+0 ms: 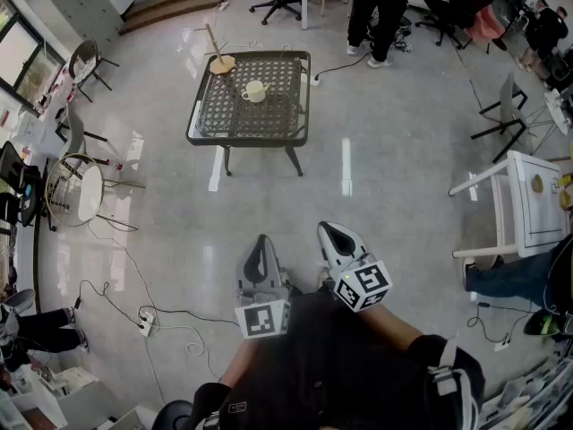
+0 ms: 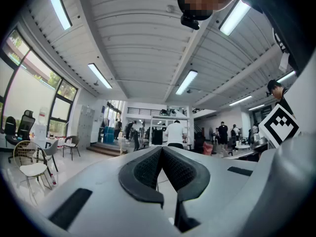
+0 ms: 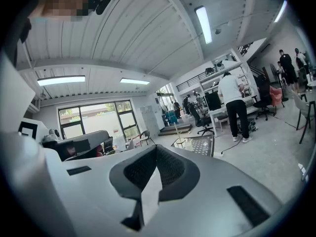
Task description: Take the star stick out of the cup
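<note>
cream cup (image 1: pixel 255 90) sits on black mesh table (image 1: pixel 213 119); contents too small to tell

bench (image 1: pixel 246 141): dark lattice mesh | cup (image 1: pixel 255 90): cream | floor (image 1: pixel 385 150): pale glossy grey | chair (image 1: pixel 89 197): white seat | left hand-held gripper (image 1: pixel 261 240): grey, black pads, black-and-white square markers

A black mesh table (image 1: pixel 215 115) stands on glossy floor (image 1: pixel 385 141), a wire chair (image 1: pixel 88 195) well to its left.

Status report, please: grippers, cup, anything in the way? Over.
Left gripper, right gripper shut, empty. Cup on table far ahead, contents unclear. No obstacle seen.
</note>
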Tool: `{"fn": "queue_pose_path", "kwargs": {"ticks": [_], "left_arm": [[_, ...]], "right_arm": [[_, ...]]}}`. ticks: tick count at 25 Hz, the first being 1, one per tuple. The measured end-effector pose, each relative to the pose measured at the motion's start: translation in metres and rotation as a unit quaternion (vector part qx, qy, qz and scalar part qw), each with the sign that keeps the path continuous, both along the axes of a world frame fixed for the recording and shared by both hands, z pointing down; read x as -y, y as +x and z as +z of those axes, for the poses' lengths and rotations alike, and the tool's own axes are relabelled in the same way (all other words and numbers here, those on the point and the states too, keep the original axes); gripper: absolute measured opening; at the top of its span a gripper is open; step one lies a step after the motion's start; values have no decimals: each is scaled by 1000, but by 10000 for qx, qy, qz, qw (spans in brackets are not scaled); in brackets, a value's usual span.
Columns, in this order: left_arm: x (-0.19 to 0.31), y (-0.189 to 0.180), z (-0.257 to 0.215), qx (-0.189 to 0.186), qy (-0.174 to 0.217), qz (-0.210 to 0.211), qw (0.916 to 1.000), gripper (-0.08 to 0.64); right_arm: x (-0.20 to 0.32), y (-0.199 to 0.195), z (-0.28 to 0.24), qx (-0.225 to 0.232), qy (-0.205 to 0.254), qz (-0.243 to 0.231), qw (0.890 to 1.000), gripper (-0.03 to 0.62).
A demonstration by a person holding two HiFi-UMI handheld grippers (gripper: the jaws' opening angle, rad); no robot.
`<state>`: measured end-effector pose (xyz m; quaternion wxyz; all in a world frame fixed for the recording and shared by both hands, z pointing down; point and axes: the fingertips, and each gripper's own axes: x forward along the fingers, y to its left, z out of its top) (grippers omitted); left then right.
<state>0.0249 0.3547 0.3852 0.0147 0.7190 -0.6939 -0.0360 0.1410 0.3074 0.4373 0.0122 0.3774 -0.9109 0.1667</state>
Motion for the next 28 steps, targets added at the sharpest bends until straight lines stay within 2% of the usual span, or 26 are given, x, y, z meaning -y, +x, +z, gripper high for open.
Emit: {"fn": "queue_pose_path", "kwargs": {"ticks": [14, 20, 28], "left_arm": [[4, -21, -1, -83, 7, 115, 9999, 15], [5, -40, 4, -84, -15, 209, 9997, 15], [1, -76, 17, -180, -104, 396, 9990, 15]], "right_arm": [[1, -25, -5, 11, 51, 14, 10000, 9], [3, -44, -7, 185, -4, 82, 9998, 9], [2, -83, 2, 42, 28, 207, 9998, 11]]}}
